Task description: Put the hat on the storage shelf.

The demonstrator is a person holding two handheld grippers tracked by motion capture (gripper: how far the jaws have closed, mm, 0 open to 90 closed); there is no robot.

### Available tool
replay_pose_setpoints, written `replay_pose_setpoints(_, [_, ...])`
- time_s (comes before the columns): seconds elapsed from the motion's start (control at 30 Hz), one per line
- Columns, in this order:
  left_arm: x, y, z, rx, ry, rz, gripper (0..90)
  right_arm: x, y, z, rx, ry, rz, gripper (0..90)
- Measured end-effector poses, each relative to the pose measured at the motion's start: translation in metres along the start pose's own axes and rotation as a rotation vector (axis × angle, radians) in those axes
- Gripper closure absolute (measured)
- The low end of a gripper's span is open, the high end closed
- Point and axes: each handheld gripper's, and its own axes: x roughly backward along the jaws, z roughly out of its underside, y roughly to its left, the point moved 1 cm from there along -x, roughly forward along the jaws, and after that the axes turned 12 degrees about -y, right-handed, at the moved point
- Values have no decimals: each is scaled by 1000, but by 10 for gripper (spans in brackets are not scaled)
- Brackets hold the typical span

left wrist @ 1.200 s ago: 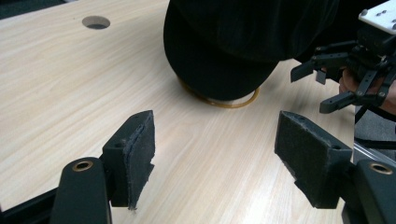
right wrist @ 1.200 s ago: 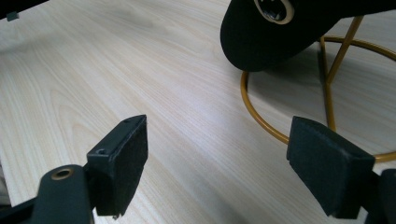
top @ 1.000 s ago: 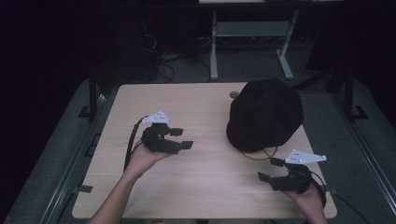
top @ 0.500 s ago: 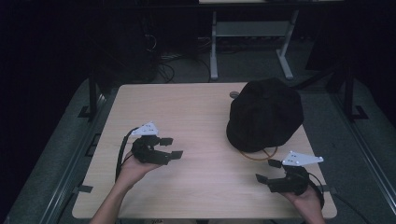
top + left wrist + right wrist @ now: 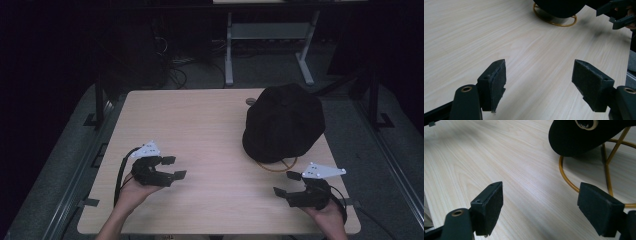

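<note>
Grippers are seen spread and empty over the pale wooden table (image 5: 200,120), the left gripper (image 5: 172,167) near the left edge and the right gripper (image 5: 285,183) just below a black cap (image 5: 284,122). The cap is perched on a gold wire stand (image 5: 584,187) at the right side. It is judged soft, light and easily dented, best pinched at its brim (image 5: 574,145).

The left gripper (image 5: 175,167), held in the left hand (image 5: 131,192) above the near left of the table, has its jaws wide apart and empty, as does the right gripper (image 5: 286,183) in the right hand (image 5: 327,212) at the near right.
</note>
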Motion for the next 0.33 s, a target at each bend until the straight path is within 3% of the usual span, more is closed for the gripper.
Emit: replay_pose_setpoints(0.33, [15,2,30,-21,22,-60,264,2,-5,3,-9,-7,-1,205])
